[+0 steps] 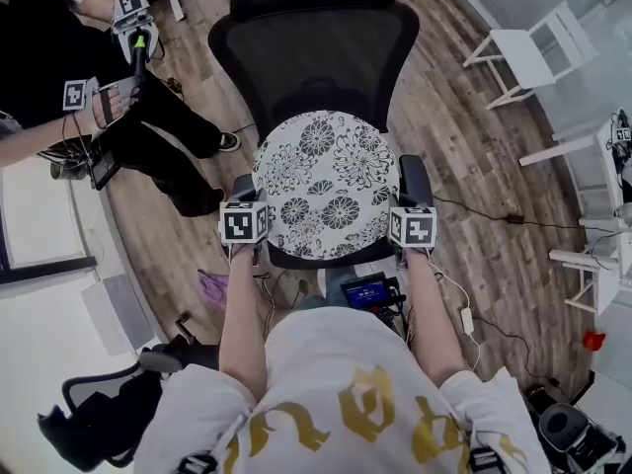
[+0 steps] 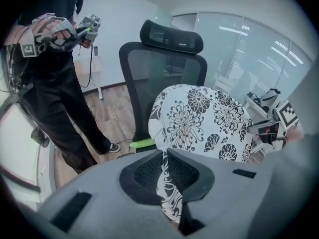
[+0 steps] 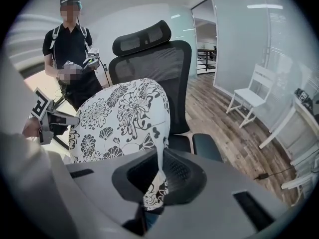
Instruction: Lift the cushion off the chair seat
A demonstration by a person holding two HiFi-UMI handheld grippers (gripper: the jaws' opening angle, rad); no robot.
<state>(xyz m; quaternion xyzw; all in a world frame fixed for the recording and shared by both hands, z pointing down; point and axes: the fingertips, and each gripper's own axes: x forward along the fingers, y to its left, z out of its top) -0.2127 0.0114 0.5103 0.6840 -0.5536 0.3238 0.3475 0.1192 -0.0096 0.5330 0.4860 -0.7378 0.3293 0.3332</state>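
Cushion (image 1: 326, 181), rounded and white with a black flower print, is held over a black mesh office chair (image 1: 314, 47) at 12 o'clock from the wearer in the head view. The left gripper (image 2: 164, 158) is clamped on the cushion's fabric edge at about 8 o'clock of the cushion. The right gripper (image 3: 160, 158) is clamped likewise at about 4 o'clock, with cloth pinched between each pair of pads. In both gripper views the cushion stands tilted in front of the backrest (image 3: 159, 63); whether its far edge touches the chair cannot be told. A second person (image 1: 148, 136) in black stands at 10 o'clock of the chair on the wood floor (image 1: 464, 166), a white folding chair (image 1: 528, 57) at 2 o'clock
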